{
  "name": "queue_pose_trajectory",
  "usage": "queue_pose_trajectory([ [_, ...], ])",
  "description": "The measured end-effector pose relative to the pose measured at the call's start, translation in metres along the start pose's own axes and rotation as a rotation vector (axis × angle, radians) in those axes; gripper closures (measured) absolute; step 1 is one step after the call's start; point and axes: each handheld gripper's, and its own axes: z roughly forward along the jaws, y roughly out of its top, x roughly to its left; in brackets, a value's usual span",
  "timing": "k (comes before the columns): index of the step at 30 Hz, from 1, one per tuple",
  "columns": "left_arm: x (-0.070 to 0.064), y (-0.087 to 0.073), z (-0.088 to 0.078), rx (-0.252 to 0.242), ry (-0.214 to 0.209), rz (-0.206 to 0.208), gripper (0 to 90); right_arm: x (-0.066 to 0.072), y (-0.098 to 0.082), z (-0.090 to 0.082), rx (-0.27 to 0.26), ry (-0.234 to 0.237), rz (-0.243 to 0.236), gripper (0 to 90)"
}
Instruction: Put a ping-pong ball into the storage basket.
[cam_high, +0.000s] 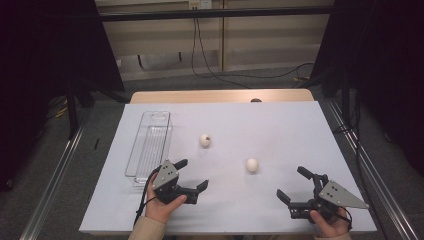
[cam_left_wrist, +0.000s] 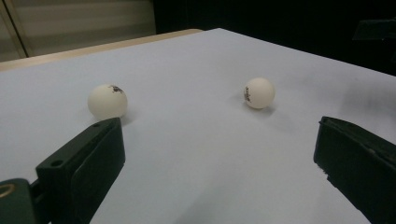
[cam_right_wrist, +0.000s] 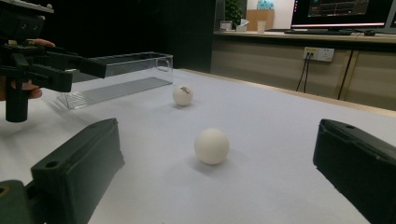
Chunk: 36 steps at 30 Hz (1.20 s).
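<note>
At the left of the high view a clear plastic tray (cam_high: 150, 145) lies lengthwise on the white surface (cam_high: 280, 125), long and narrow, with thin see-through walls and a ribbed floor. Just beside its near end, the left gripper (cam_high: 192, 174) is held in a hand (cam_high: 162, 206). Its black jaws are spread wide, with nothing between them and nothing touching them. A grey three-cornered plate sits on top of it.

Beyond those jaws lie two white balls, smooth, round and matte. The far ball (cam_high: 205, 140) rests near the tray's right wall and carries a small dark print on top. The near ball (cam_high: 252, 165) sits more to the right, between the two grippers and well apart from both. In the left gripper view both balls lie ahead of the open jaws, each with dark print showing.

At the right, the right gripper (cam_high: 292, 184) is held low over the surface's near edge, its blocky black jaws also spread wide and empty. In the right gripper view the near ball (cam_right_wrist: 211, 146) lies ahead between the jaws, untouched.
</note>
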Motion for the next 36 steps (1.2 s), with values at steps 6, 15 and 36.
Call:
queue_pose_trajectory([
  [6,-0.001,0.0,0.003,0.005,-0.006,0.005,2.1,0.0,0.0,0.0,0.0,0.0,-0.002,0.5],
  [15,-0.003,0.001,0.009,0.014,-0.014,0.008,2.1,0.0,0.0,0.0,0.0,0.001,-0.003,0.5],
  [36,-0.005,0.003,0.017,0.022,-0.022,0.012,2.4,0.0,0.0,0.001,0.007,0.004,-0.002,0.6],
])
